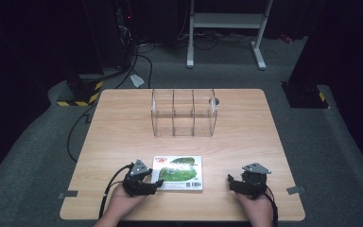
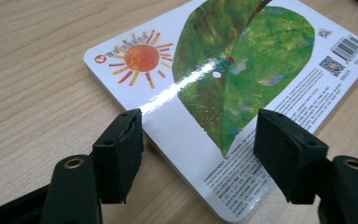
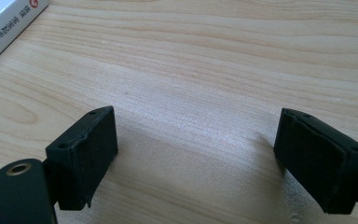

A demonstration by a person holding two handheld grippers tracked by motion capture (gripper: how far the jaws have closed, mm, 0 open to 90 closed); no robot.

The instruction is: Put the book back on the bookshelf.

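Slippage worries us: our left gripper stands open around the book's corner, flat on the table. Closing shallow on its glossy cover, we'd lose it; our right gripper is open, empty.

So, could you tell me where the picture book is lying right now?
In the high view, the picture book lies flat near the table's front edge, between both grippers, beside the left gripper.

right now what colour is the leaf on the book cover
Green, mottled light and dark, on the book; clearest in the left gripper view.
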